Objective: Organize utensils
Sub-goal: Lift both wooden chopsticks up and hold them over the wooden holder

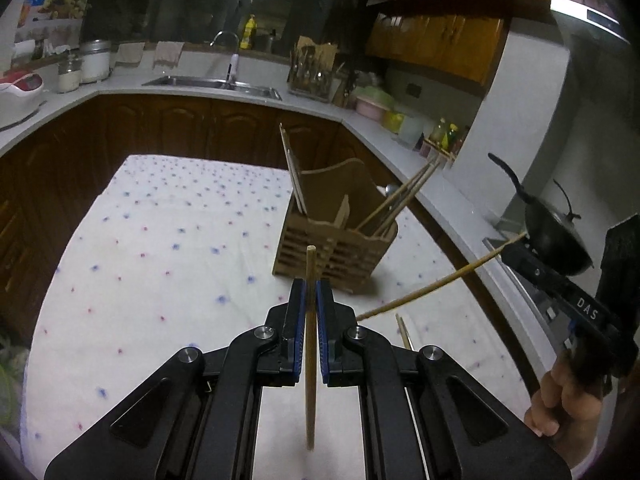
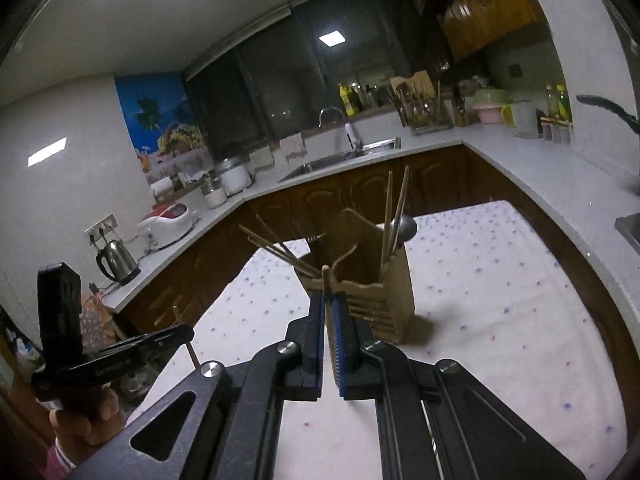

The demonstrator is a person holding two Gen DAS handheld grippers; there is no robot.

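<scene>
A wooden utensil holder [image 1: 344,256] [image 2: 394,296] stands on the dotted tablecloth. It holds several chopsticks [image 1: 400,198], a spoon [image 2: 405,227] and a fork [image 2: 316,237]. In the left wrist view my left gripper [image 1: 311,286] is shut on an upright chopstick [image 1: 310,360], above the cloth and short of the holder. On that view's right edge my right gripper [image 1: 510,251] is shut on a slanting chopstick [image 1: 436,286]. The right wrist view shows the right gripper [image 2: 329,300] clamped on its chopstick [image 2: 326,278] close before the holder. The left gripper [image 2: 186,334] appears there at the left with its chopstick [image 2: 192,350].
A loose chopstick [image 1: 404,332] lies on the white tablecloth [image 1: 160,240] near the right edge. A countertop with a sink [image 1: 216,84] wraps the table on three sides. A black wok [image 1: 556,236] sits at the right; a kettle [image 2: 116,260] and a rice cooker [image 2: 168,222] at the left.
</scene>
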